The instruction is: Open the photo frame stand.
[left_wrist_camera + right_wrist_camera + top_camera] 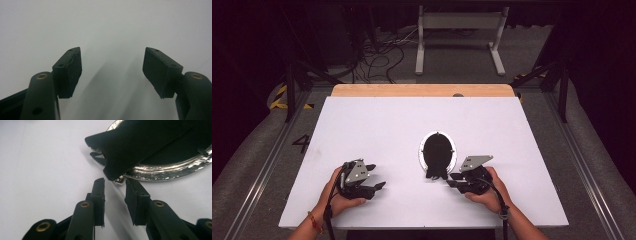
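A lab or test workshop is showing here: a white table (377, 125) is standing among dark framing, loose cables (377, 60) are lying beyond its far edge, and hazard tape (279, 97) is marking the floor.

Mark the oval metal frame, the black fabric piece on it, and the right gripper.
oval metal frame (162, 171), right gripper view, its shiny lower rim.
black fabric piece (437, 152), high view, its centre.
right gripper (454, 180), high view, between its fingertips.

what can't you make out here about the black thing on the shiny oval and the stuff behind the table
- Black object on the silver oval rim: too small in the high view, cut off by the frame edge in the right gripper view, so its identity is unclear.
- Small metal knob: partly hidden by the right gripper.
- Room behind the table: too dark.
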